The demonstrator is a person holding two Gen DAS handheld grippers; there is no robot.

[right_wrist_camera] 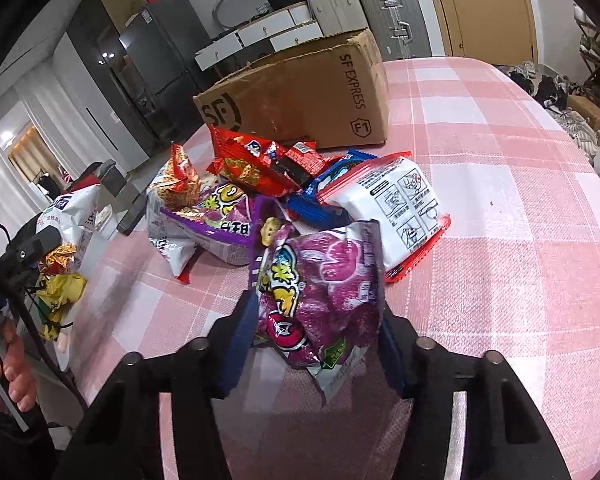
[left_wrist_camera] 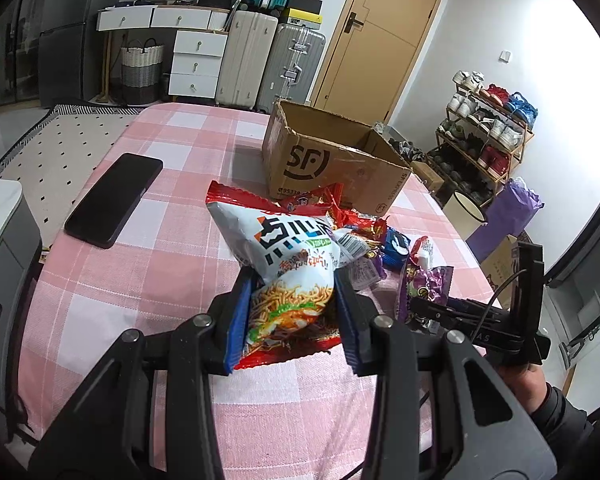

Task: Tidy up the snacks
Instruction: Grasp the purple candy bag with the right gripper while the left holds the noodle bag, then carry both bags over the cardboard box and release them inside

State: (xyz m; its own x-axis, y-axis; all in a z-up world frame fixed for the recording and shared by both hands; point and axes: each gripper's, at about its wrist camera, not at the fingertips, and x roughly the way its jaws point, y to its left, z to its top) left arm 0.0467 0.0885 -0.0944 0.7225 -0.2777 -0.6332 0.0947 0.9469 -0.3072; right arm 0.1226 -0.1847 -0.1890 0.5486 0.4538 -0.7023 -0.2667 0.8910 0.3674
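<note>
Snack sorting is at the pick-up stage, with both tools loaded at once. The left gripper (left_wrist_camera: pixel 294 300) is clamped on a white and red noodle-snack bag (left_wrist_camera: pixel 288 264), squeezing its lower half between blue pads while the top of the bag leans forward over the pile. The right gripper (right_wrist_camera: pixel 316 324) is closed around a purple snack packet (right_wrist_camera: pixel 324 300), which stands crumpled between its fingers just in front of the heap.

Remaining snacks (right_wrist_camera: pixel 260 196) lie bunched together on the table: red packets, a second purple one, a blue wrapper and a white pack with printed instructions. Right behind them stands an open cardboard SF Express box (right_wrist_camera: pixel 300 96), most likely the destination (its inside cannot be seen from either view).

Judging from this, the next move calls for carrying each bag over the pile and above the box rim before releasing, one hand at a time so the tools do not collide.

Beneath everything is a pink and white checked tablecloth (left_wrist_camera: pixel 120 280), with a black phone (left_wrist_camera: pixel 114 198) lying well to the left of the snacks. Beyond are suitcases (left_wrist_camera: pixel 270 62), white drawers, a wooden door and a shoe rack (left_wrist_camera: pixel 488 136).
</note>
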